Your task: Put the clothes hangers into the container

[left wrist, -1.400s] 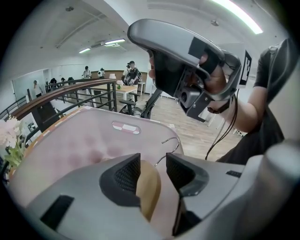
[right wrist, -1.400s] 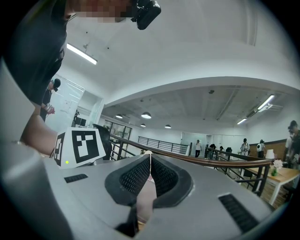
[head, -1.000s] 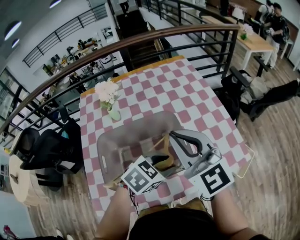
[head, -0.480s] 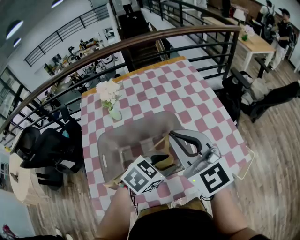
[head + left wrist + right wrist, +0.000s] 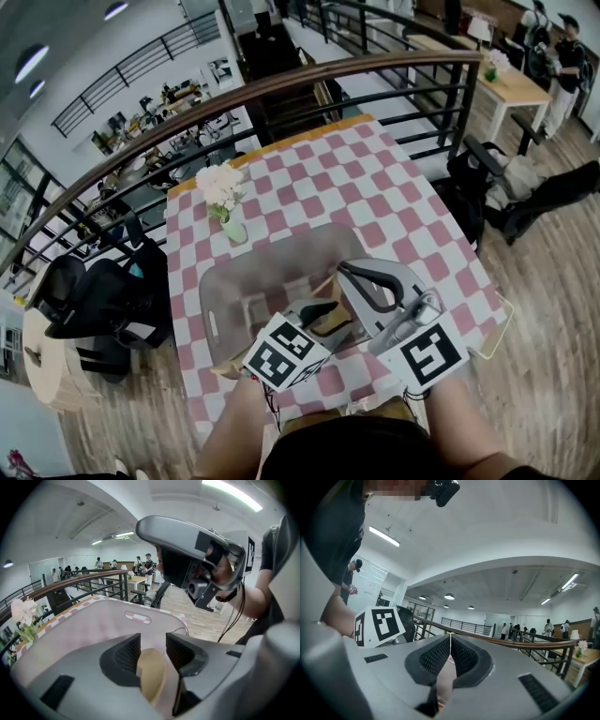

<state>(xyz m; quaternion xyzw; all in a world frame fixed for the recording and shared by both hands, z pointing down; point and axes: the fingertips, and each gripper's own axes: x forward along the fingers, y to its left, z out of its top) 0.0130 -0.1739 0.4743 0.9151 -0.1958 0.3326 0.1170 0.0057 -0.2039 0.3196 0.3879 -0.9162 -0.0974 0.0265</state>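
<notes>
Tan wooden clothes hanger (image 5: 152, 674) is clamped between the fingers of my left gripper (image 5: 151, 645), over the near end of the translucent grey plastic container (image 5: 217, 286) on the red-and-white checked desk (image 5: 309, 178). Container walls are cloudy, so I can't tell the contents. My right gripper (image 5: 450, 641) fingers are pressed together, nothing between. Thin pale wire hanger (image 5: 506, 323) sits at the desk's right edge.

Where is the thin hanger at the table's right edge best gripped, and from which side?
Probably the corner that sticks out past the table edge, coming from the right with the right tool. The thin hanger seems to lie flat, so only that overhanging part lets jaws close above and below it. Its jaws are together now; open first.
</notes>
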